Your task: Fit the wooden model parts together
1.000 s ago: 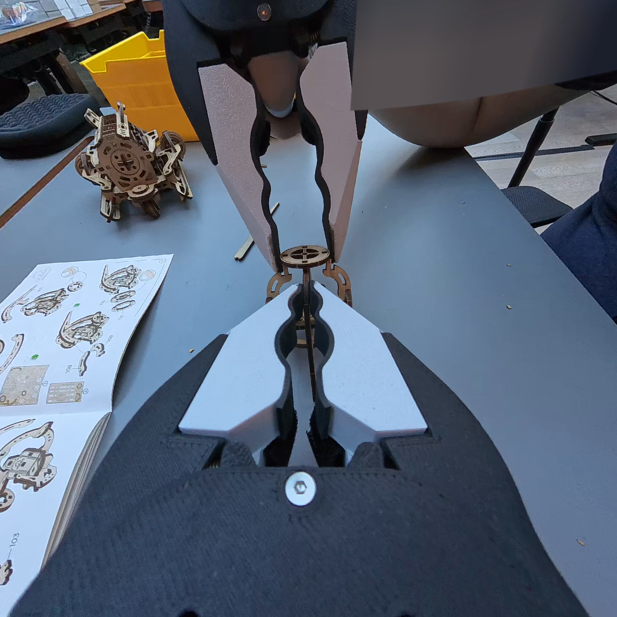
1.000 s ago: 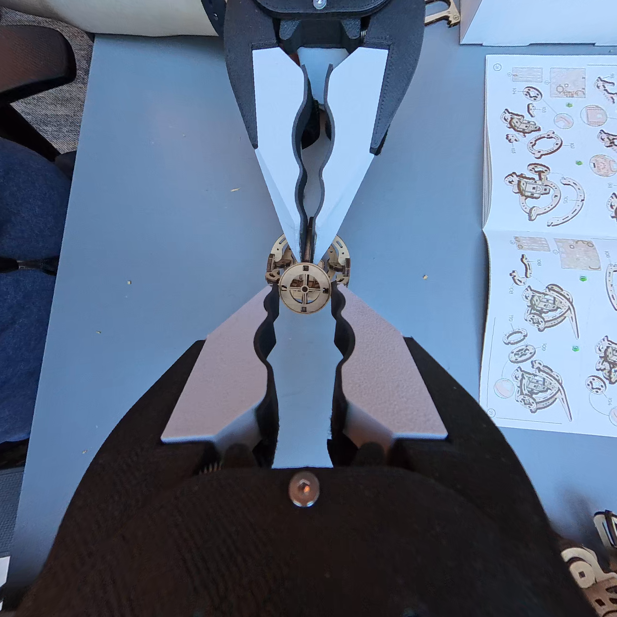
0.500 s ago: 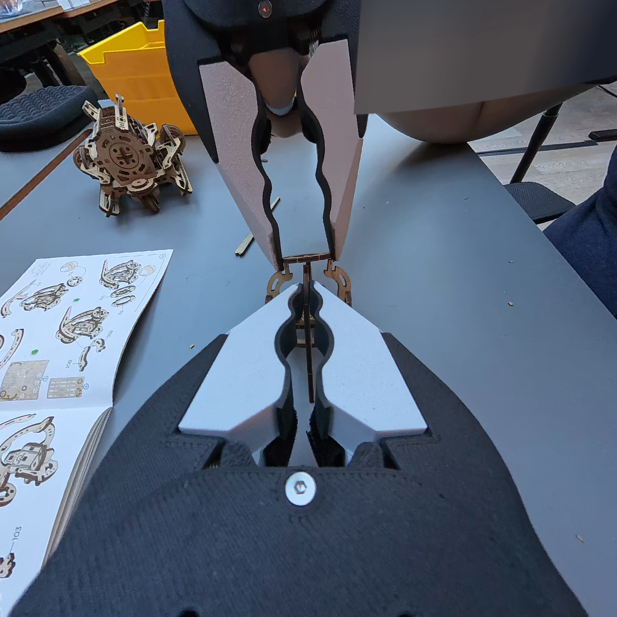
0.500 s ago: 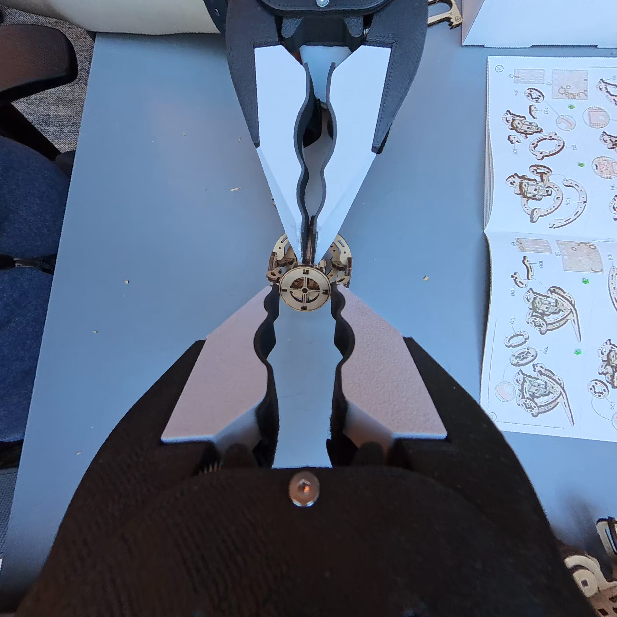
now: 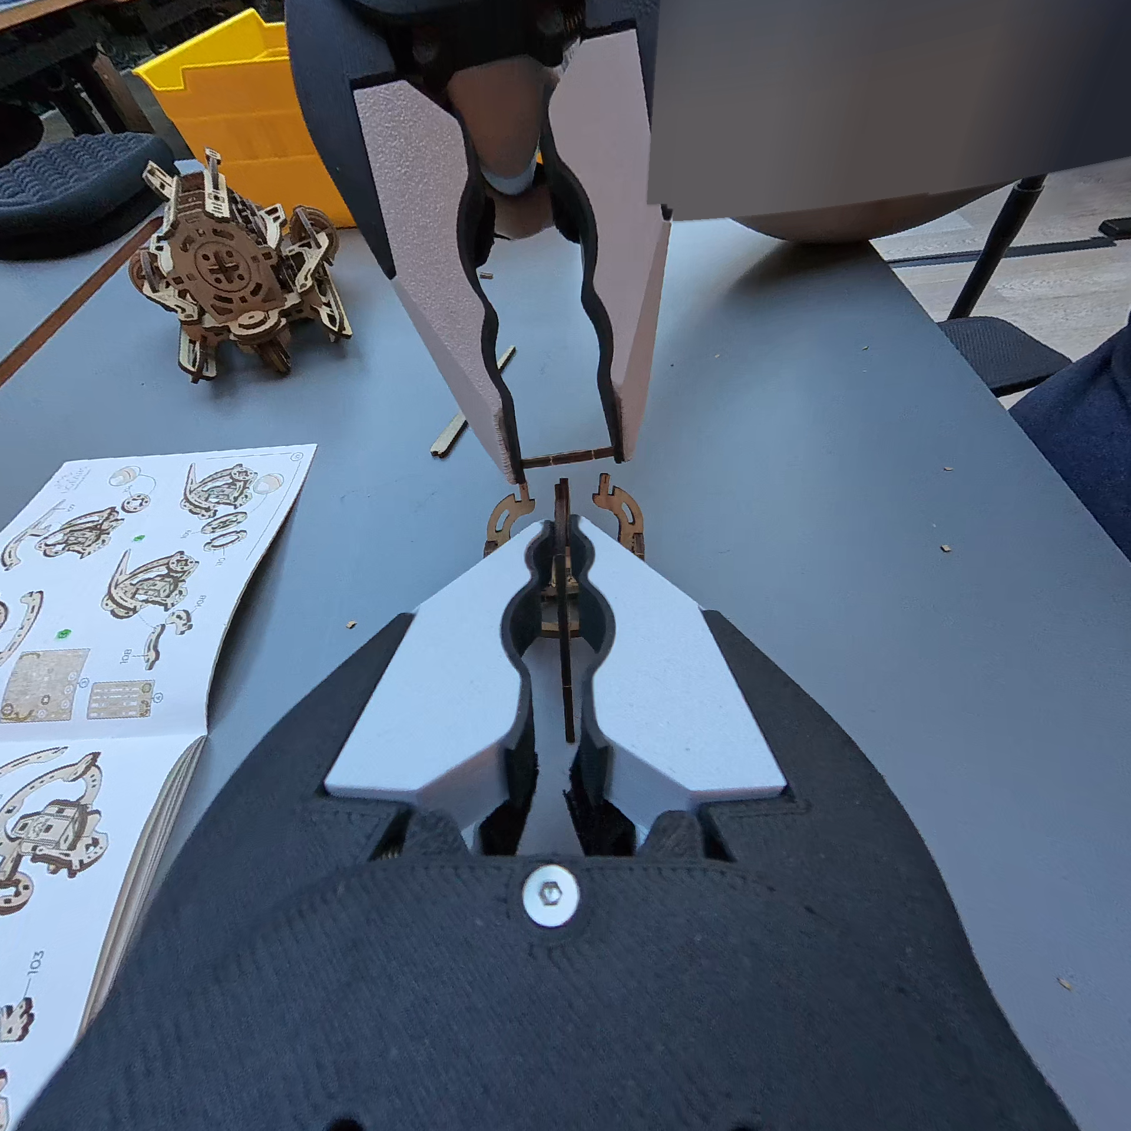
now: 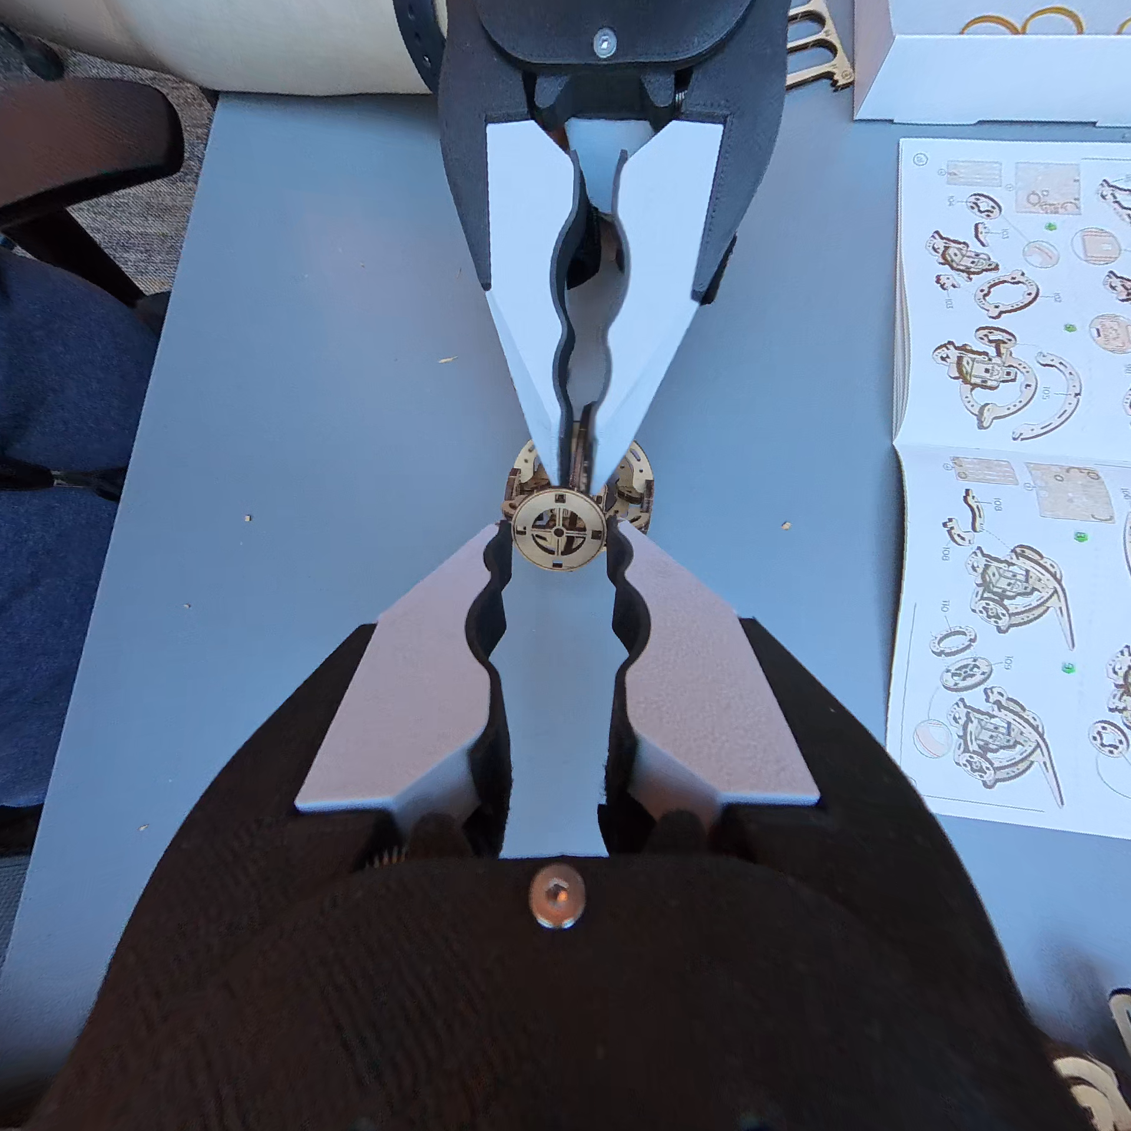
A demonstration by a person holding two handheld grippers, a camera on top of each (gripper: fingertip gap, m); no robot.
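Between the two claws, above the grey table (image 5: 795,465), sits the work. Left claw (image 5: 562,527): white fingers nearly closed, pinching a thin upright wooden plate edge-on, part of a small wooden assembly (image 5: 563,587) whose two curved arms stick out past either side of the fingertips. Seen from the right wrist, the same left claw (image 6: 575,474) points in from the far side, tips clamped on that assembly (image 6: 630,483).

Right claw (image 6: 558,538): pinkish fingers held apart about the width of a round wooden disc (image 6: 558,531), which they grip by its rim. Disc has a cross-shaped cutout and small square holes. From the left wrist the right claw (image 5: 569,456) comes in from the far side and the disc (image 5: 569,456) shows edge-on, a thin bar spanning the fingertips, just above the top of the upright plate. A slight gap shows between disc and plate in this view; contact cannot be confirmed.

Left of the left claw: open instruction booklet (image 5: 141,581) flat on the table. Farther off on that side, a finished wooden model (image 5: 235,275) standing on its legs, with a yellow bin (image 5: 245,104) behind it. A thin wooden stick (image 5: 471,404) lies beyond the right claw's fingers. From the right wrist, the booklet (image 6: 1010,477) lies to the right, a white box (image 6: 991,61) beyond it.
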